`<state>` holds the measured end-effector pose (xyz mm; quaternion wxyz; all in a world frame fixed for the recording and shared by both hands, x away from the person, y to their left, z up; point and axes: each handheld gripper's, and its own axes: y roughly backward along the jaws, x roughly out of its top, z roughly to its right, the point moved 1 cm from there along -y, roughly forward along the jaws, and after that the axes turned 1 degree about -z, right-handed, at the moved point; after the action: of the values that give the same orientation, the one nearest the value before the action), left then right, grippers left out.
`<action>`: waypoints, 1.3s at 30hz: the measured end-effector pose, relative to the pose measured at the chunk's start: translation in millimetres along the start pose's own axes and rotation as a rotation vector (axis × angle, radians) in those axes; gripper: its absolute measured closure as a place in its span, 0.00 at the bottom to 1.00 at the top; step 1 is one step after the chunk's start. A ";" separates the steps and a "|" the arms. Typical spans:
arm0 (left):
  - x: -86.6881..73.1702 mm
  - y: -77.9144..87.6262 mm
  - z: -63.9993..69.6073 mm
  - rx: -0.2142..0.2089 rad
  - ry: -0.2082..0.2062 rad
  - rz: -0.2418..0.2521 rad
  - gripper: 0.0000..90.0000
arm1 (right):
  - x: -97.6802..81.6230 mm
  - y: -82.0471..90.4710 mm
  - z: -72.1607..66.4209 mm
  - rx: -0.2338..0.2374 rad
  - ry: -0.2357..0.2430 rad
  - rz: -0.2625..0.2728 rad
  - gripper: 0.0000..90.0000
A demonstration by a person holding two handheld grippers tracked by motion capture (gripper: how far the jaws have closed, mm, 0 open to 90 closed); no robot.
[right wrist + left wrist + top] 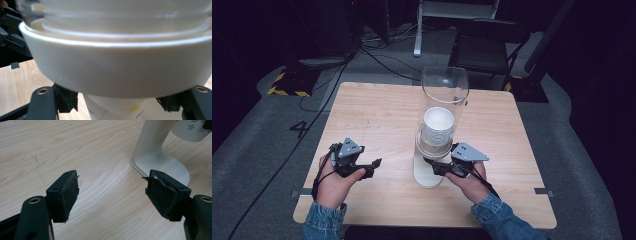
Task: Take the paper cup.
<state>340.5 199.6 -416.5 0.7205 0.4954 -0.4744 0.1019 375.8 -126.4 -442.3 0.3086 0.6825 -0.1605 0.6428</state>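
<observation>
A paper cup [117, 108] sits between the right gripper's [116, 103] two black jaws, which press on its sides just under the wide cream collar [120, 67] of the cup dispenser [439, 125]; the gripper is clenched on that lowest cup. Above the collar rises the clear tube [445, 90] with a stack of white cups [438, 125] inside (seen from above, open mouths up). The dispenser's cream foot [162, 165] rests on the wooden table [382, 115], just ahead and to the right of the left gripper [112, 192], whose jaws stand wide apart over bare wood with nothing between them. The hanging cup, printed with a small green flower [191, 127], shows beyond that gripper's right jaw. Both hands [334, 185] hold their grippers near the table's close edge, the left well apart from the dispenser.
</observation>
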 end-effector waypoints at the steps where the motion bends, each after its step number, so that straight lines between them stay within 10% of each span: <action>1: 0.0 0.0 0.0 0.000 0.000 0.000 0.29 | 0.0 0.0 0.0 0.000 0.000 0.000 0.34; 17: 0.2 -0.5 0.1 -0.003 -0.009 -0.004 0.29 | -3.2 0.0 6.4 -0.009 0.118 -0.005 0.34; 29: 1.0 -1.2 1.7 -0.008 -0.013 -0.008 0.29 | -8.7 -1.4 1.8 0.050 -0.051 -0.013 0.35; 39: 2.0 -1.6 0.5 -0.010 -0.011 -0.002 0.29 | -25.3 -6.3 2.9 0.024 0.021 -0.113 0.35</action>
<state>342.2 197.8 -416.0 0.7205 0.4928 -0.4783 0.0964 378.8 -128.0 -468.4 0.3376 0.6875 -0.1108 0.6333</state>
